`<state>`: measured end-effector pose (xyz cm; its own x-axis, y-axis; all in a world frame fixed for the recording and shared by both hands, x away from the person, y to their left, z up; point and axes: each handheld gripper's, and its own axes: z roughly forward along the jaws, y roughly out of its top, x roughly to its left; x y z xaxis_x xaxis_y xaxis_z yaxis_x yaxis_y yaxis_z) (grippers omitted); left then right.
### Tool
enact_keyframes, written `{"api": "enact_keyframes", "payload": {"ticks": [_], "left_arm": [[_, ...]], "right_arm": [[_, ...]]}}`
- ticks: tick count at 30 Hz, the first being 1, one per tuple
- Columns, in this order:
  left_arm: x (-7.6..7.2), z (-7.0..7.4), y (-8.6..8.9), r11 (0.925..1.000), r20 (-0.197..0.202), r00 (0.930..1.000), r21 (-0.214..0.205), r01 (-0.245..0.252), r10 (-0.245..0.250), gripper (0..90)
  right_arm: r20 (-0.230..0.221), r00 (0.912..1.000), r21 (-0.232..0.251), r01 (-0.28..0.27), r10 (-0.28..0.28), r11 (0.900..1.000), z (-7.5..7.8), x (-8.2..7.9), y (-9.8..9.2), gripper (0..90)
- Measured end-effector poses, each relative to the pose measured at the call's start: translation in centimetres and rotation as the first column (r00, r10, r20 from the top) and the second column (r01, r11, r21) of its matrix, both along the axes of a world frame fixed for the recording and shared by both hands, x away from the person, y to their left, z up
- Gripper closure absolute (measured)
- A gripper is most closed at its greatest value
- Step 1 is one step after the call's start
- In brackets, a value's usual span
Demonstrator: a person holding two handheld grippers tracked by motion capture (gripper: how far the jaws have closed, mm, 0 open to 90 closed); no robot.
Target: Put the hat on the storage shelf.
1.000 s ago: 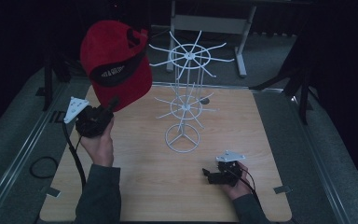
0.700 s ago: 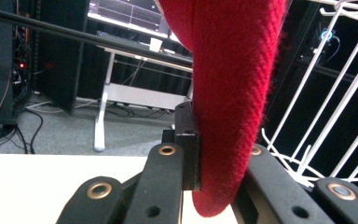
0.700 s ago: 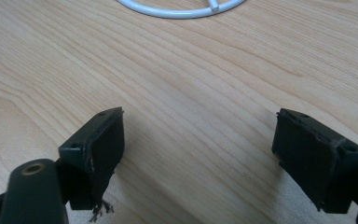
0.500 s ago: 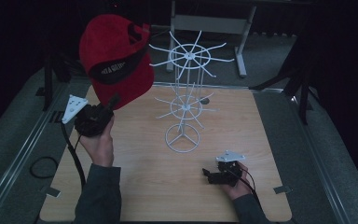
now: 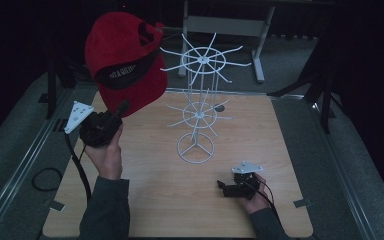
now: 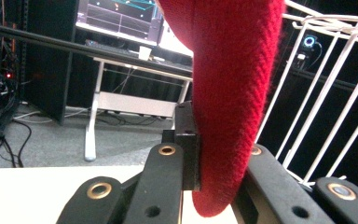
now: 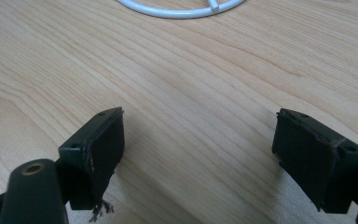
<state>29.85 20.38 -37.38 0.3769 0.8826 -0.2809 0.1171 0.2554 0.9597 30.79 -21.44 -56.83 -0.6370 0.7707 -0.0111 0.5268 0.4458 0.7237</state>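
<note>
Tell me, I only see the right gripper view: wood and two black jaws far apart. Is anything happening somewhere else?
Observer: Yes. In the high view the left gripper holds a red cap up above the table.
Operator: Is it really pinching the cap?
Observer: It is. The left gripper view shows the cap's red fabric squeezed between the two black jaws.
Operator: What's that white curve at the top of my picture?
Observer: That is the round foot of a white wire rack standing mid-table, with spokes sticking out like wheels; the cap is up beside its top ring.
Operator: And my gripper?
Observer: The right gripper sits low near the table's front edge, jaws open, holding nothing.
</note>
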Motion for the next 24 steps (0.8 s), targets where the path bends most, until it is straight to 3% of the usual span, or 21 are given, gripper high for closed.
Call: {"api": "enact_keyframes", "payload": {"ticks": [6,24], "left_arm": [[-0.18,0.16,-0.12,1.0,0.007,1.0,0.008,0.001,-0.001,86.2],[-0.28,0.09,-1.01,0.9955,0.016,0.9993,0.088,-0.036,0.035,86.1]], "right_arm": [[-0.001,1.0,0.0,0.001,-0.001,1.0,0.0,0.0,0.0,16.7],[0.0,1.0,0.0,0.0,0.0,1.0,0.0,0.0,0.0,16.7]]}}
